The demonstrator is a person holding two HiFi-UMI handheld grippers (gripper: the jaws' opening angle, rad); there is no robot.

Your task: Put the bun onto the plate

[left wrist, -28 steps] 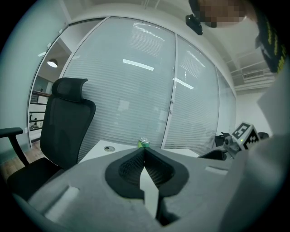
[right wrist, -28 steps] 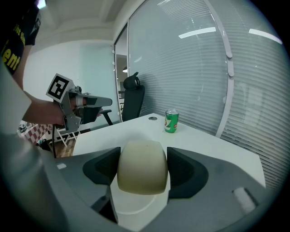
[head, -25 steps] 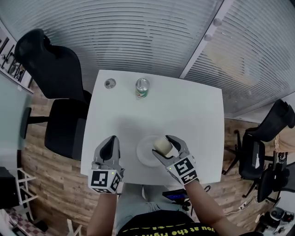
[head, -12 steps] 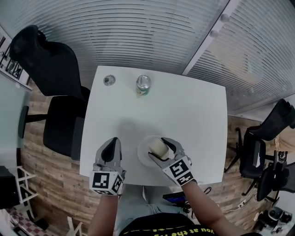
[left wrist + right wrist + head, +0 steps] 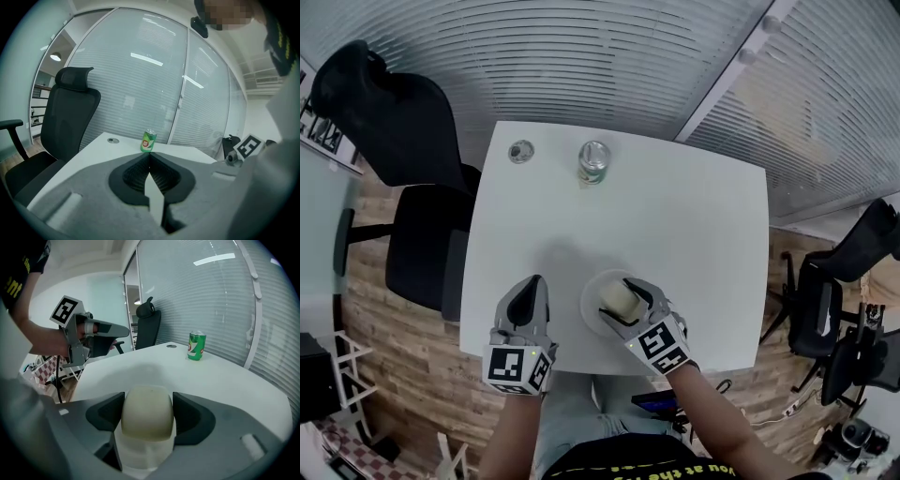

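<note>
Plate (image 5: 590,315) is mostly hidden under the bun (image 5: 619,296), so can't tell if they're touching. Right gripper (image 5: 147,414) has its jaws clamped on the bun, right over the plate. Left gripper (image 5: 150,161) sits at 9 o'clock, jaws together, nothing in them.

A white square table (image 5: 675,225) stands on a wood-plank floor (image 5: 403,375). Beyond its far edge run glass walls covered with horizontal blinds (image 5: 581,56), joined by a white post (image 5: 727,75). A black high-backed office chair (image 5: 394,131) sits at the table's left edge. Another black chair (image 5: 820,300) stands well off its right edge. A round ceiling lamp (image 5: 56,56) shines past the high-backed chair.
</note>
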